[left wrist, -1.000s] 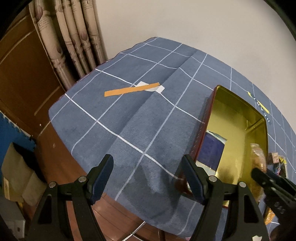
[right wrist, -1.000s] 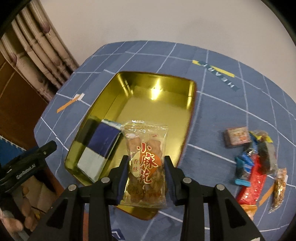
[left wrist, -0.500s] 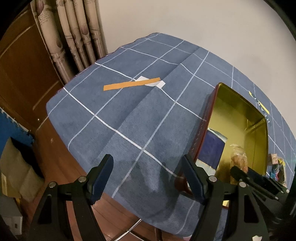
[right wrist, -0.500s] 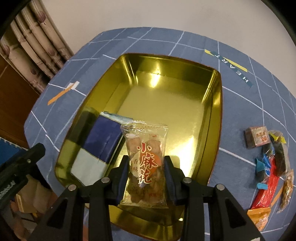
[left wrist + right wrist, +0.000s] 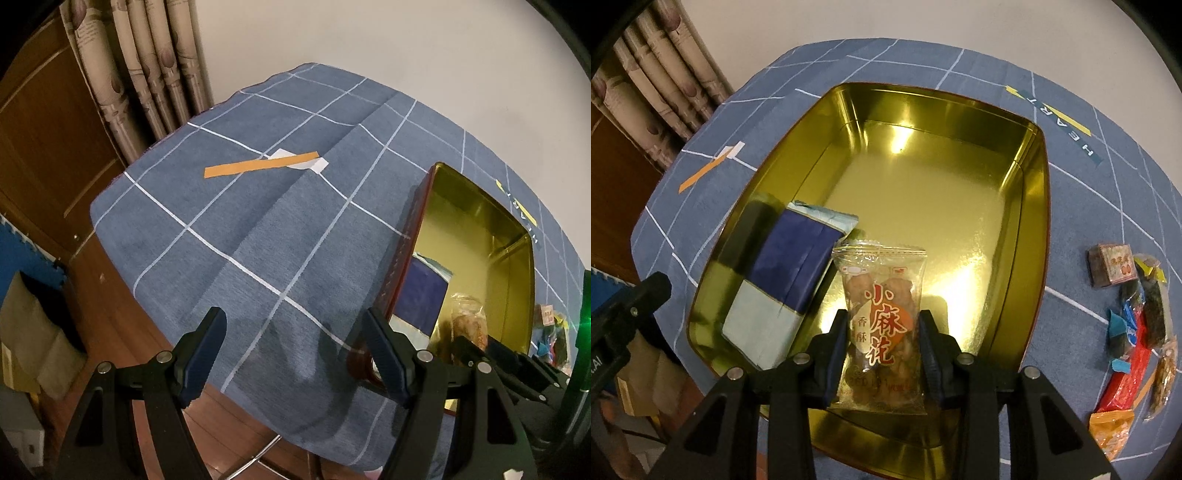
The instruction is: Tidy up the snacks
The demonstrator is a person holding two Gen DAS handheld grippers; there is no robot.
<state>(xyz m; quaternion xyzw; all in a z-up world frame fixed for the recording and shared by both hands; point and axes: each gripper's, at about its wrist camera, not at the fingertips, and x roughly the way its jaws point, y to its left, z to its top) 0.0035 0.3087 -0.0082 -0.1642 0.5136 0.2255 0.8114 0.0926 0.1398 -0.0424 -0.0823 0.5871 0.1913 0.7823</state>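
Your right gripper [image 5: 882, 343] is clenched on a clear snack bag [image 5: 882, 321] with red characters on its front, pinched at its lower half between both fingers, at lower centre of the right wrist frame. The bag hangs over the near end of the gold tin [image 5: 1030, 229], which fills the middle of that frame; whether the bag touches the tin floor you cannot tell. Inside the tin, at left of centre, a blue-and-white packet [image 5: 779, 280] leans against the left wall, its near edge just beside the bag. At the right edge of the frame a cluster of loose snacks [image 5: 1134, 325] lies on the blue checked cloth [image 5: 1089, 221], well apart from the tin: a brown square pack at the top, blue and dark wrappers below it, a red pack and an orange pack at the bottom. Your left gripper [image 5: 295, 354] is released, its fingers spread wide with nothing between them, at the bottom of the left wrist frame over the near edge of the cloth. In that view the tin sits at right, with the packet and the bag visible inside, and an orange strip [image 5: 258, 166] lies on the cloth at upper centre, crossing a white slip [image 5: 317, 165]. Curtains [image 5: 147, 74] hang at upper left.
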